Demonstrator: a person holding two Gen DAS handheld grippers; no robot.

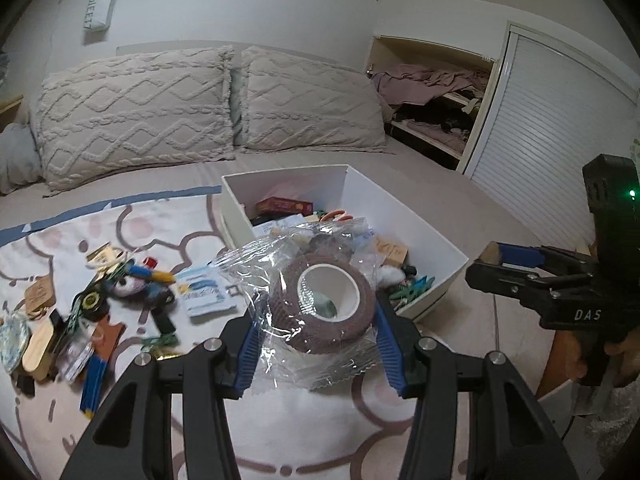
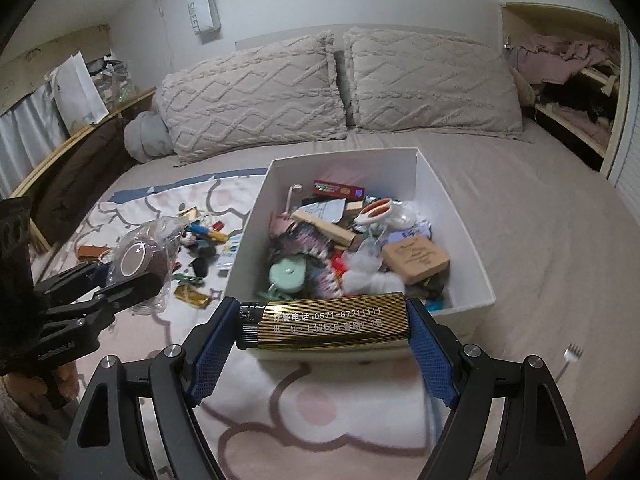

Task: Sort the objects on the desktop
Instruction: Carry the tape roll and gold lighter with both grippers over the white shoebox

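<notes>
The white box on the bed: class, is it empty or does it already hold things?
Holding things. The white box has no lid, and small items cover its floor, including a tan soap-like block and a mint round case.

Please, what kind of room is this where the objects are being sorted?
Most likely a bedroom. The sorting is done on a bed with two knitted pillows at its head, and an open closet full of clothes stands beside it.

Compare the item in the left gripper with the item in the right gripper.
The tape roll is round, brown and sealed in a clear wrapper; the lighter is long, gold, ribbed, printed and bare. The left gripper clamps the roll's sides, the right gripper the lighter's ends. Both are held near the white box.
</notes>
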